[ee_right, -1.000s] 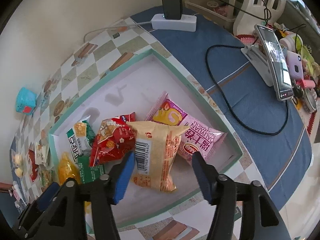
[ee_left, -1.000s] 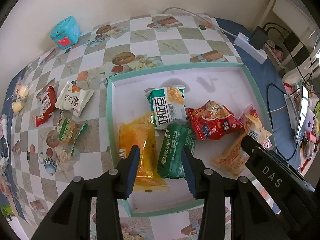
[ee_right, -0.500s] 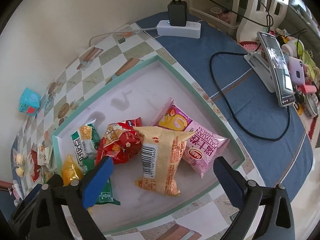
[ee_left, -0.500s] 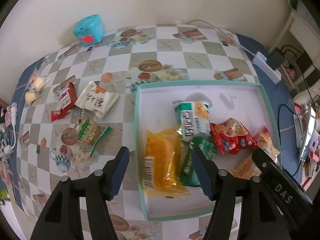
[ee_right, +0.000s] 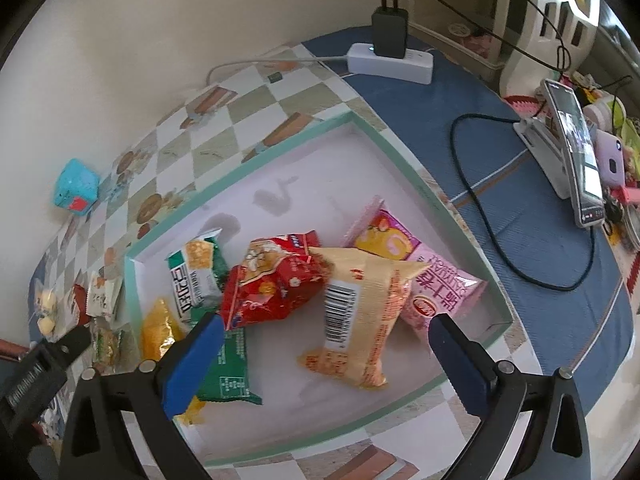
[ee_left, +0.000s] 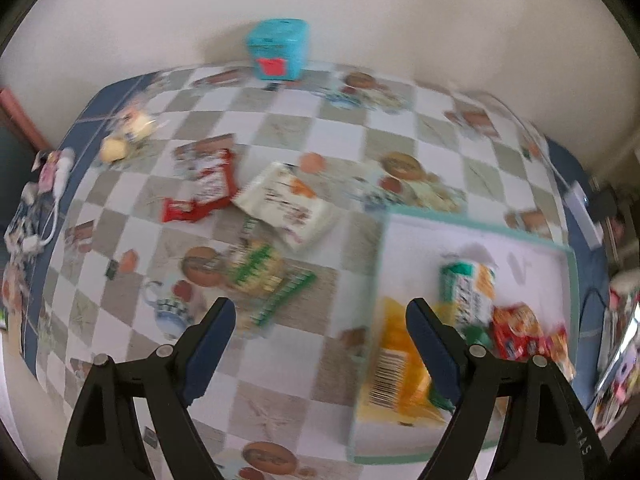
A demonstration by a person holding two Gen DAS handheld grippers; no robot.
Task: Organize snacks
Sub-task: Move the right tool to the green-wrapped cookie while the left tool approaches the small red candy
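Fingers of left gripper (ee_left: 320, 344) opening wide, nothing between them. Loose snacks lie on checkered tablecloth (ee_left: 340, 160), up and left of fingers: red crinkly packet (ee_left: 204, 182), white soft packet (ee_left: 286, 206), green-and-yellow see-through packet (ee_left: 264, 280) closest (just past left fingertip, long side slanting up-left to down-right). Left hand nearer to these. Teal-edged white tray (ee_left: 472, 222) sits to right, already holding several packets. Right gripper (ee_right: 328, 356) wide apart, empty, hanging over tan barcode packet (ee_right: 360, 312) in tray.

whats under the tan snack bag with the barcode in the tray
The tan snack bag lies over part of the red bag and the pink bag. Whatever else sits beneath it is covered.
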